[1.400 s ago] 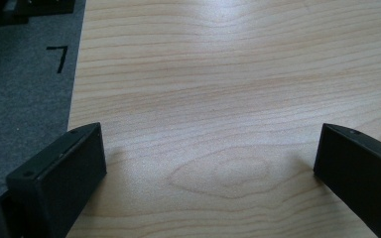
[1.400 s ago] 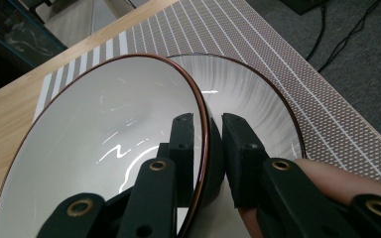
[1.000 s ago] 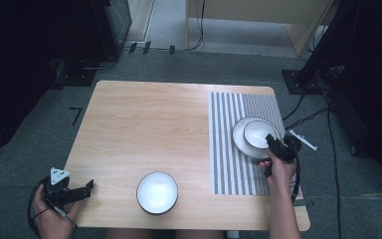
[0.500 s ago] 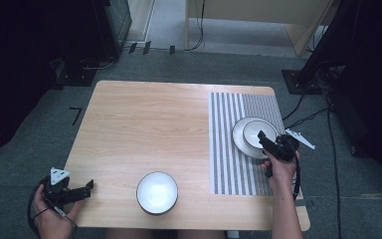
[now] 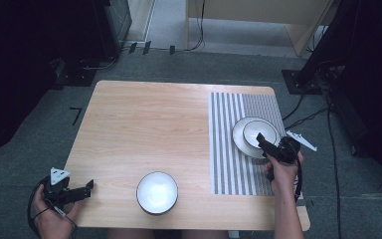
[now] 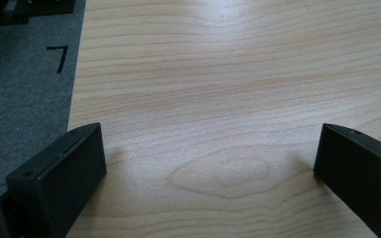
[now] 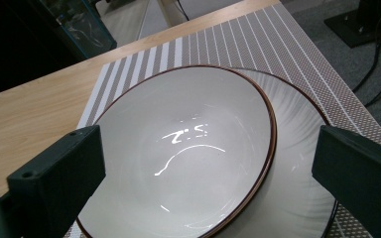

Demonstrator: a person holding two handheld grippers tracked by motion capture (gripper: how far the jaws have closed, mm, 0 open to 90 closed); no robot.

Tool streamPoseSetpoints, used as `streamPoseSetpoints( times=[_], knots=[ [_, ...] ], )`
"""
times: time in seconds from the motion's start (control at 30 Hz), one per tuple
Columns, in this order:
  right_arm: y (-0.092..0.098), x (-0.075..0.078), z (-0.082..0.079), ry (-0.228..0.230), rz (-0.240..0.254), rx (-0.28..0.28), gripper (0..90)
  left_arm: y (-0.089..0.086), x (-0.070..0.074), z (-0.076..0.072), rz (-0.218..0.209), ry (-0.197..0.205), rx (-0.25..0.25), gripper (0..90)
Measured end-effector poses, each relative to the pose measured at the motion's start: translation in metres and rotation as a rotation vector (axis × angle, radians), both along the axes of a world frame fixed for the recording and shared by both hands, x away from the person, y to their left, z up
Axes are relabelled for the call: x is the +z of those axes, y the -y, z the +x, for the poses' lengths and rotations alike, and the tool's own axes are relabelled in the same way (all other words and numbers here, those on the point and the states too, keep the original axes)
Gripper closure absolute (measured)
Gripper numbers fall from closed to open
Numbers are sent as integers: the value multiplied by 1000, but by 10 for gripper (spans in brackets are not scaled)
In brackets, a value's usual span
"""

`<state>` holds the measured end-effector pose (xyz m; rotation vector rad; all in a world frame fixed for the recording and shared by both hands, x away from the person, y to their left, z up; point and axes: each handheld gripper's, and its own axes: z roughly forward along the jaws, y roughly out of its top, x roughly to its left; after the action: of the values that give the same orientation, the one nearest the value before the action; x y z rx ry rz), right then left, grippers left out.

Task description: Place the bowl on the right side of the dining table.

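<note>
A white bowl with a brown rim (image 7: 188,148) sits in a white plate (image 7: 297,168) on the striped placemat (image 5: 229,149) at the table's right. My right gripper (image 7: 206,153) hovers at the bowl's near rim (image 5: 260,132). Its jaws have just been opening; they now stand wide on either side of the bowl without pressing on it. A second white bowl (image 5: 157,192) rests near the front edge. My left gripper (image 5: 88,188) lies at the front left corner, open over bare wood (image 6: 211,144).
The wooden table (image 5: 149,124) stretches bare between the two bowls. Grey carpet (image 6: 25,89) borders its left edge. Cables (image 5: 308,117) and dark equipment stands surround the table on the floor.
The right gripper's jaws have spread apart at the bowl on the plate, and that hand has edged slightly toward the bowl. The left hand has stayed put.
</note>
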<state>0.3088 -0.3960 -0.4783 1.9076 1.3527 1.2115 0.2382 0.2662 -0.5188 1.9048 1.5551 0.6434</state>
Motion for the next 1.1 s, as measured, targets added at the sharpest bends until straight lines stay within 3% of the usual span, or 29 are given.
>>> streamPoseSetpoints(
  times=[0.73,1.1],
  knots=[
    [-6,4,-25,27,-71,24,0,0,0,1,-3,1,2,0],
    [-9,8,-35,35,-67,28,0,0,0,1,-3,1,2,0]
  ],
)
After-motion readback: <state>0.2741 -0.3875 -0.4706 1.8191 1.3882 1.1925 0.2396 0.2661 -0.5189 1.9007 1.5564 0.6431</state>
